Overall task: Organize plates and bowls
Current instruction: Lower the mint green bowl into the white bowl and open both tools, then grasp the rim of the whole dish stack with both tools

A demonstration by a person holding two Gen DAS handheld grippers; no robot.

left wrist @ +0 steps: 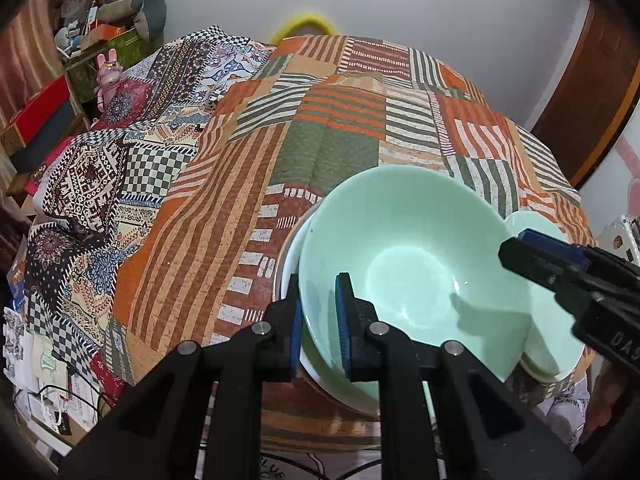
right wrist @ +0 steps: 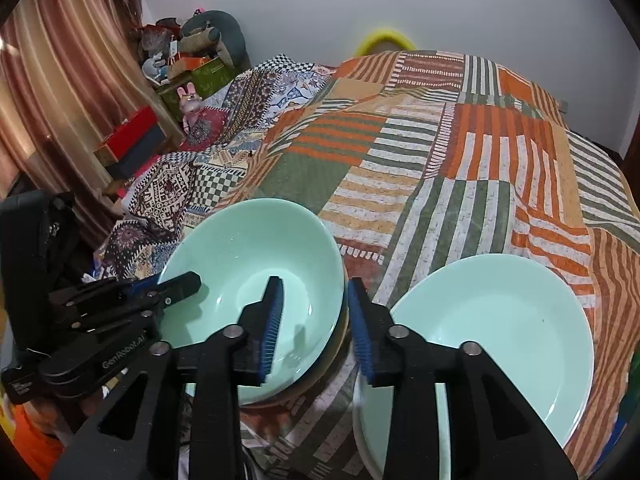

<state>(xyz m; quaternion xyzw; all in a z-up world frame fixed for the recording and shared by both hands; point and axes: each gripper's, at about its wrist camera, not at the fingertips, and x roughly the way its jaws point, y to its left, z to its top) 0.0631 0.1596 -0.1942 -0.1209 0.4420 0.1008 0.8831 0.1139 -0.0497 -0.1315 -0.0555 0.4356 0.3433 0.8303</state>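
A pale green bowl [left wrist: 416,276] sits on top of a stack of dishes on a bed covered with an orange, green and white striped quilt [left wrist: 340,120]. The left gripper [left wrist: 320,320] straddles the bowl's near-left rim, one blue-padded finger outside the wall and the other inside, set close against it so the jaws look clamped on the rim. Under the bowl the white edge of a lower dish [left wrist: 290,260] shows on the left side. The right gripper [right wrist: 316,320] stands over the bowl's right rim [right wrist: 338,280], one finger inside the bowl and the other outside it; a clear gap remains between its pads, so its jaws are open and not pressing the rim. In the left wrist view the tip of the right gripper [left wrist: 516,254] shows at the bowl's right edge. To the right of the stack, just beside it, lie pale green plates [right wrist: 500,344], stacked one on another near the front edge of the bed. A second, black-and-white patterned blanket [right wrist: 180,188] covers the left part of the bed. Far left, against the wall, boxes and a pink rabbit toy [right wrist: 188,102] stand beside a brown curtain [right wrist: 60,92].
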